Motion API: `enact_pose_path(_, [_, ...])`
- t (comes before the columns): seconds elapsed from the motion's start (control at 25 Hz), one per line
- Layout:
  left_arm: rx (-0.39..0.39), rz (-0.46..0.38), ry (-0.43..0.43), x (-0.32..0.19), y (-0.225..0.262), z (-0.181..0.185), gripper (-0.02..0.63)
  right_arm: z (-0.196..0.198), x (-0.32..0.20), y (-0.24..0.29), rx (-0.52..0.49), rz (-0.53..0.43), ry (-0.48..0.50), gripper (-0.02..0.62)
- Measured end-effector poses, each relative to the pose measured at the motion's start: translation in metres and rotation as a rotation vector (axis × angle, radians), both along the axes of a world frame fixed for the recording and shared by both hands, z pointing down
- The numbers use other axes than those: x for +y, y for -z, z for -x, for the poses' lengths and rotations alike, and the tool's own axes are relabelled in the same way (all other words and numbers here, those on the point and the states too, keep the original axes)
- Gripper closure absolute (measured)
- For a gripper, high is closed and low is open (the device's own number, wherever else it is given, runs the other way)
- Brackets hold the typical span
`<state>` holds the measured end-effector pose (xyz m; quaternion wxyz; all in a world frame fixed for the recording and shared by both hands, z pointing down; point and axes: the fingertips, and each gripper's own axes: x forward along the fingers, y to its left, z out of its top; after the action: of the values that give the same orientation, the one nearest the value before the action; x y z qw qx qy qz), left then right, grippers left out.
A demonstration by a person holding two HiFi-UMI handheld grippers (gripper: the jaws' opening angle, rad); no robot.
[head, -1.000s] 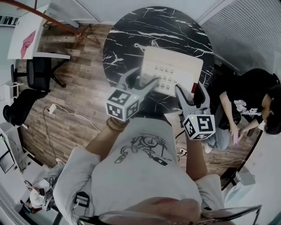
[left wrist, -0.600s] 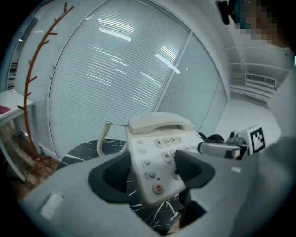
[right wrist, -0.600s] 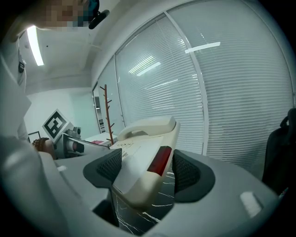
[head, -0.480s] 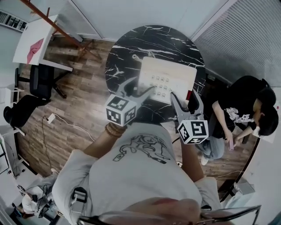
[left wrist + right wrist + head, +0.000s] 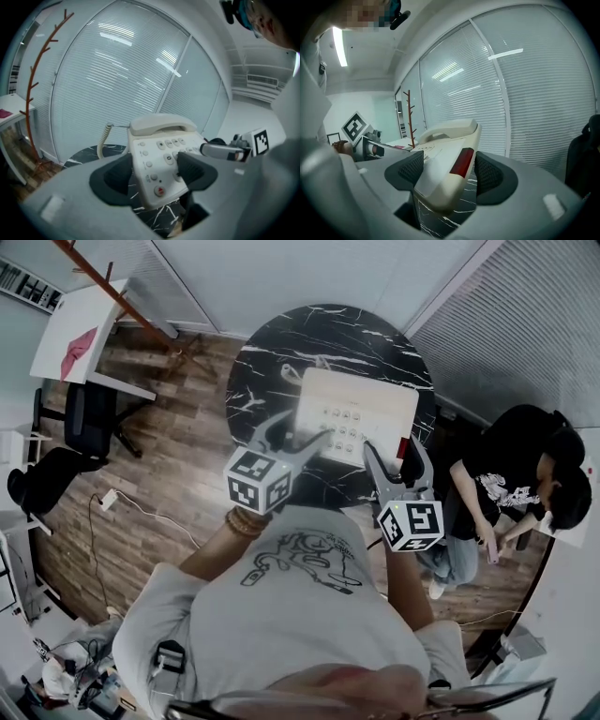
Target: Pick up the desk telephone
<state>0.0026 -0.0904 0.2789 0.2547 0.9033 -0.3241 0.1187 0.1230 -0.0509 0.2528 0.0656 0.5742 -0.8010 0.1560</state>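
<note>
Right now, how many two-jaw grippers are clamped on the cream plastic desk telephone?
2. Left gripper holds the telephone's keypad corner; right gripper its red-panelled edge.

Even, bright indoor light; strong fisheye edge distortion.

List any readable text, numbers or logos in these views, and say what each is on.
No text reads clearly in any view.
Keys of the telephone: marks too small and blurred to read.
Cubes on the left gripper and right gripper: black-and-white square patterns, no letters.
Print on the shirt: a drawing, any lettering illegible.
</note>
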Motion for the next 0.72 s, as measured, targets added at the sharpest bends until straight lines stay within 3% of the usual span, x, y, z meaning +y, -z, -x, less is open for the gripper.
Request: enact_pose_path(0.72, [-0.007, 0.014, -0.008, 0.0001, -0.009, -0.0044, 0.298, -0.0041, 0.001, -0.0095, -0.011, 0.015, -0.016, 0.259])
